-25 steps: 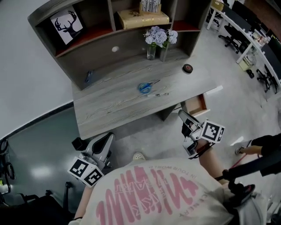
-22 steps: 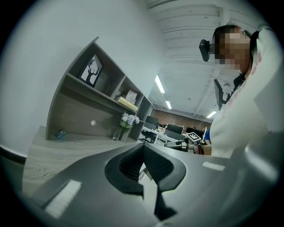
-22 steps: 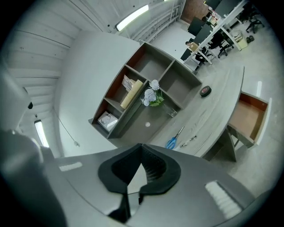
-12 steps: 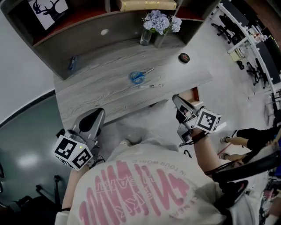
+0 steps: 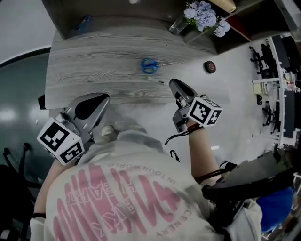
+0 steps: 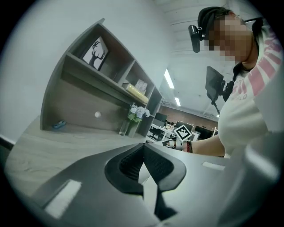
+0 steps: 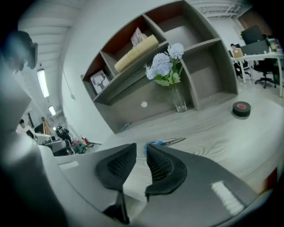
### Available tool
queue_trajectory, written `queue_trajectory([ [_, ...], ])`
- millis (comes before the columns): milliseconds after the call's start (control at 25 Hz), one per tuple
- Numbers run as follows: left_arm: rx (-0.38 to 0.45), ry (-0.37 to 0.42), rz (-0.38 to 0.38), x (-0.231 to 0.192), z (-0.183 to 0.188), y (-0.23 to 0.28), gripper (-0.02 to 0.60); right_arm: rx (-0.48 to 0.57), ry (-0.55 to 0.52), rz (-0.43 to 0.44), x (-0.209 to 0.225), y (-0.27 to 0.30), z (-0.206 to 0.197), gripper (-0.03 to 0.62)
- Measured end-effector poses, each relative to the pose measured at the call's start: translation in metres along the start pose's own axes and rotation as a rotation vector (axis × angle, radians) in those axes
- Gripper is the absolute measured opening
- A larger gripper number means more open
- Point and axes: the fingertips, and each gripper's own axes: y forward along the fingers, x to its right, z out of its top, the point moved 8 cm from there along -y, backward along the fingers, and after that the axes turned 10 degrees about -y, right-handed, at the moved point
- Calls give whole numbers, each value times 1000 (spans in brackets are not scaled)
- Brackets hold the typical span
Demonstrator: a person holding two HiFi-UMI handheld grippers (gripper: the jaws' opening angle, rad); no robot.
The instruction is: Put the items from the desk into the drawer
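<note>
Seen from above, the grey wooden shelf unit (image 5: 70,19) is cut off by the top edge. The person's white shirt with pink letters (image 5: 131,188) covers the whole lower part. What lies under the front of the grey wood-grain table (image 5: 94,66) is therefore hidden, and I cannot make out the drawer in any view.

On the table I count one pair of blue-handled scissors (image 5: 150,65) near the middle. Just in front of it lies one thin pale stick (image 5: 155,81), too thin to say if it is a pen. One black roll of tape (image 5: 210,67) with a red mark in its centre lies to the right, well apart from the scissors. One small blue object (image 5: 83,21) sits at the back left, too small to name. One glass vase of pale blue flowers (image 5: 202,12) stands at the back.

There are two grippers, both at the near edge of the table and touching none of these things. The left gripper (image 5: 96,101) is clenched: its pads meet at the tips, with nothing between them. The right gripper (image 5: 176,85) points toward the scissors. Its jaws have just been opening and stand a little apart, released, with only the table surface in the gap.

The shelf unit holds one black-and-white deer picture (image 7: 100,81) and one long yellowish box (image 7: 135,48).
</note>
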Motion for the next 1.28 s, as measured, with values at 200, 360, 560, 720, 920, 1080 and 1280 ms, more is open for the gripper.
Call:
queue_trajectory([
  [200,42,-131,127,4,-31,18,14,-233,-264,81,25,28,-5,131],
  [360,73,-189,207,8,-48,40,14,-457,-568,194,40,53,-21,207],
  [560,83,-214,292,23,-70,62,14,-546,-764,312,56,78,-39,214],
  [720,96,-222,352,39,-87,73,14,-467,-776,361,68,77,-37,130],
  [920,84,-239,398,65,-106,92,15,-441,-942,425,59,71,-42,71],
  [1080,71,-236,407,82,-115,106,14,-425,-917,435,66,64,-42,61],
  [1280,37,-209,384,89,-117,122,14,-379,-736,397,98,28,-42,60],
])
